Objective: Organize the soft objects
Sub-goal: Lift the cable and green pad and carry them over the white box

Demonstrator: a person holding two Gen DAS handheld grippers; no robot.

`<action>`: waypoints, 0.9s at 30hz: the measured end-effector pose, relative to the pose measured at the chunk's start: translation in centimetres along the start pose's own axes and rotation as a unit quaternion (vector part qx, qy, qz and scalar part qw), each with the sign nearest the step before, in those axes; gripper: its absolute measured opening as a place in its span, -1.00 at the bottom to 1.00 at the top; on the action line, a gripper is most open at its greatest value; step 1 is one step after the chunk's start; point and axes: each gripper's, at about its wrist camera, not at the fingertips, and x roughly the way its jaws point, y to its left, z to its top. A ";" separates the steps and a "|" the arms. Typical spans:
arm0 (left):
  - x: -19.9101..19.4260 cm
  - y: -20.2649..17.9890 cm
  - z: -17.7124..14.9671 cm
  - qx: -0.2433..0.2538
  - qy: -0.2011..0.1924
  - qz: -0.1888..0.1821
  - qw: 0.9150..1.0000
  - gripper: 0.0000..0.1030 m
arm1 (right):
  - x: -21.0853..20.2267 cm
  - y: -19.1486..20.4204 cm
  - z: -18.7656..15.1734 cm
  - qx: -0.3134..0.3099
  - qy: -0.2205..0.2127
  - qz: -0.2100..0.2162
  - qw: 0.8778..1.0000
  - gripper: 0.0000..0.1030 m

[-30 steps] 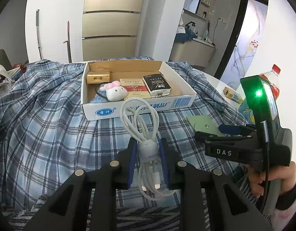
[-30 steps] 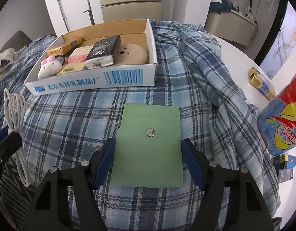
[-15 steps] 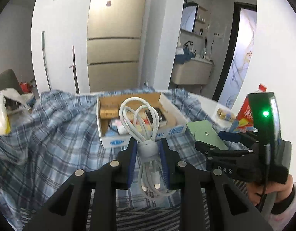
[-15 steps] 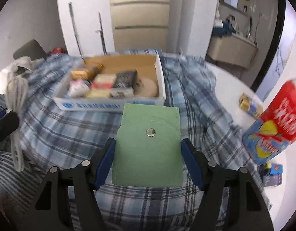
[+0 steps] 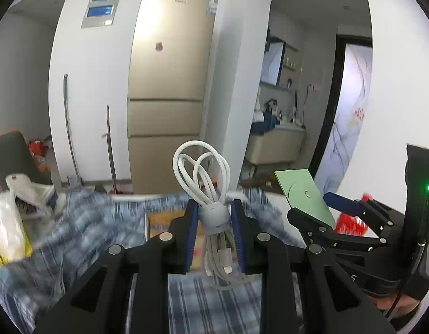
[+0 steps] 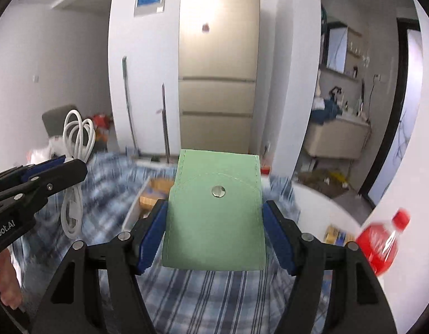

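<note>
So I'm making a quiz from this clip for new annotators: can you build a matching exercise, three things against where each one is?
Things:
1. white cable bundle
2. green pouch
3. red bottle

Places:
A. standing at the right, on the white tabletop
B. clamped in the left gripper
C. clamped in the right gripper

Pairs: 1-B, 2-C, 3-A

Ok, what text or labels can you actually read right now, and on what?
"Robot.AI", on the left gripper body, its start cut off.
"S", on the right gripper body, remainder hidden.
Fridge top lettering and sticker: too small to read.
Red bottle label: blurred.
</note>
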 end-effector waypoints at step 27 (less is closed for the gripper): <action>12.4 6.2 0.5 -0.024 0.056 -0.005 0.998 -0.50 | 11.1 -0.4 4.2 0.049 -0.001 0.014 0.999 0.32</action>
